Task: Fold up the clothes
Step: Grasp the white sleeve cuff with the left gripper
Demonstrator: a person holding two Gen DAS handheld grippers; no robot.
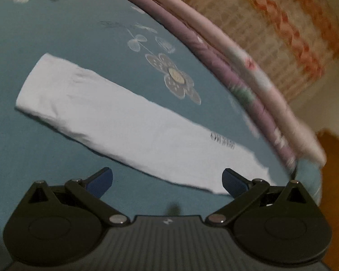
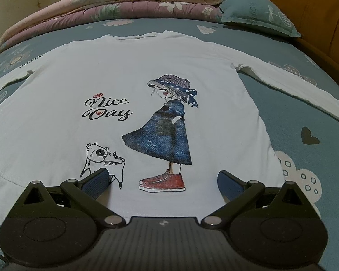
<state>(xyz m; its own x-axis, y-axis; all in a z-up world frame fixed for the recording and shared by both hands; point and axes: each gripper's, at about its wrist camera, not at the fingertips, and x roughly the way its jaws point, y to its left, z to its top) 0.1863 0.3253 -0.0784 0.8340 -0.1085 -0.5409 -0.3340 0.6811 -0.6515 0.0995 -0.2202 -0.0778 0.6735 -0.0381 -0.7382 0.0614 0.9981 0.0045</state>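
A white long-sleeved cotton shirt (image 2: 83,72) lies flat on the teal bedsheet (image 2: 305,103); left gripper (image 1: 167,181) and right gripper (image 2: 162,180) are both wide open, holding nothing

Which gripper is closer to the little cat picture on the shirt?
Right. The right gripper hangs open over the shirt's hem, one finger overlapping the cat print. The left gripper is open by a sleeve, with no cat in its view.

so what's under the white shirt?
The white shirt lies flat on the teal bedsheet, which shows all around it. Whatever the sheet's print does beneath the shirt is covered.
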